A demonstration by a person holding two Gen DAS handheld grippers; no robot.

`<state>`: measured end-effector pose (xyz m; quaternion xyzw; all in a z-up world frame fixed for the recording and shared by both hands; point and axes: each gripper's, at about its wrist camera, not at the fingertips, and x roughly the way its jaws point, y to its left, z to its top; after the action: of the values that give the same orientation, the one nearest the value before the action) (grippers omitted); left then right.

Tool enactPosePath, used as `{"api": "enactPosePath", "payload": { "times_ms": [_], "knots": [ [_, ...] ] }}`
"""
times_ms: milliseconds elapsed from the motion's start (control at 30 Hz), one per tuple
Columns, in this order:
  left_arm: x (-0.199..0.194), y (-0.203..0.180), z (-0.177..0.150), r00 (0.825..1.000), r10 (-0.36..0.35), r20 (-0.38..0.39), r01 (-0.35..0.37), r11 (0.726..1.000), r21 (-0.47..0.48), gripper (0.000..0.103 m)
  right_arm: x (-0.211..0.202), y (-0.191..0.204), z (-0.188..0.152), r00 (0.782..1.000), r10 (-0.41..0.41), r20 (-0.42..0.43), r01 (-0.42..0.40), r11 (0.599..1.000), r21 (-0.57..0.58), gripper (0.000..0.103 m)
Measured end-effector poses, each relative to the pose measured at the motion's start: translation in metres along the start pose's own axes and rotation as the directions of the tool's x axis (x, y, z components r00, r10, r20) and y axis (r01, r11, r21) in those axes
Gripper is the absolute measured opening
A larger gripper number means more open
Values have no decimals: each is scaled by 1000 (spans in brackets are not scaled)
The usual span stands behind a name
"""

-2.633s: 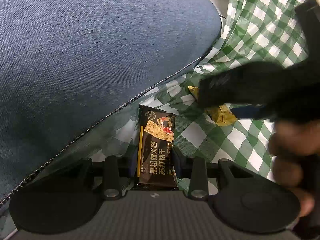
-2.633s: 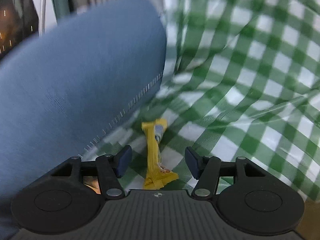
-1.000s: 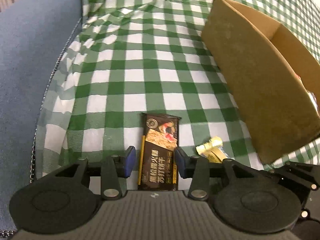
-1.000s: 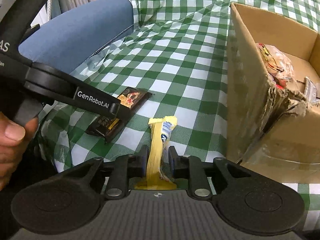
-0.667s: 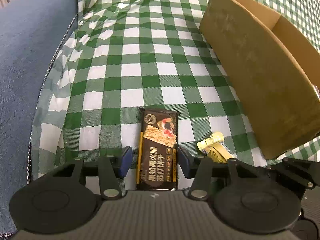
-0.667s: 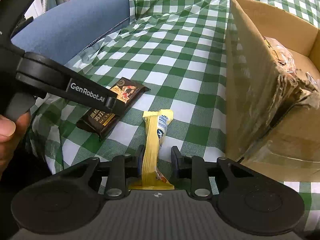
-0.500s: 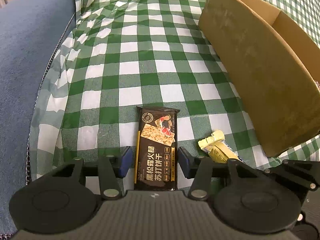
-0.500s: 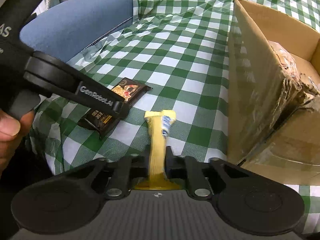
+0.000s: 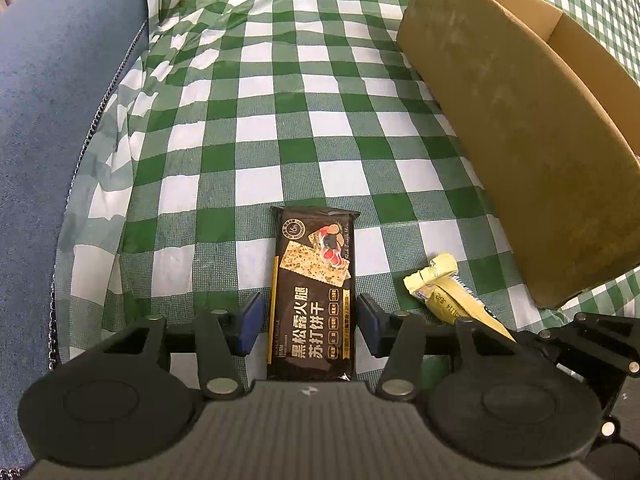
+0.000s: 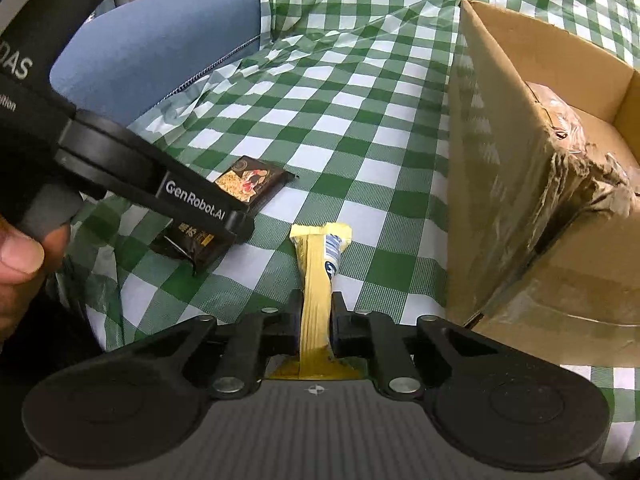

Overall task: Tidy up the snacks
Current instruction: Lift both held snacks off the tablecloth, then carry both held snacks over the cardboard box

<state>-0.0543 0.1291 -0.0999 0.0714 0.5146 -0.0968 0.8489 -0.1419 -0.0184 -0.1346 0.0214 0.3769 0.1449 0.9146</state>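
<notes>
Cracker pack [image 9: 312, 300] lies between spread left claw [image 9: 310, 322]; right claw [image 10: 316, 320] pinches yellow bar [image 10: 318, 280].

Dark cracker packet [image 9: 312, 296] flat on cloth, yellow snack bar [image 10: 317, 280] beside it

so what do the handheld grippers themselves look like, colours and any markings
Both are matte black plastic with a ribbed grey-black body, round side discs and silver screws. The left gripper has dark blue finger pads; its side reads "GenRobot.AI" in white. The right gripper looks the same. A bare hand shows, no sleeve.
</notes>
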Motion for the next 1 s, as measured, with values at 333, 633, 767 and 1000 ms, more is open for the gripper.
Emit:
{"api": "enactPosePath", "payload": {
  "times_ms": [333,633,767,1000],
  "knots": [
    [-2,2,0,1000,-10,13,10,1000,3,43,3,3,-1,999,-33,9,33,999,-8,13],
    [-1,-1,-1,1000,-23,-5,23,1000,13,45,1,0,0,999,-37,-9,37,999,4,13],
    [1,-4,-1,1000,-11,-5,11,999,36,51,2,0,0,999,-37,-9,37,999,5,13],
    [1,-4,-3,1000,-6,4,6,999,44,43,2,4,-1,999,-50,-1,50,998,-27,12]
  ]
}}
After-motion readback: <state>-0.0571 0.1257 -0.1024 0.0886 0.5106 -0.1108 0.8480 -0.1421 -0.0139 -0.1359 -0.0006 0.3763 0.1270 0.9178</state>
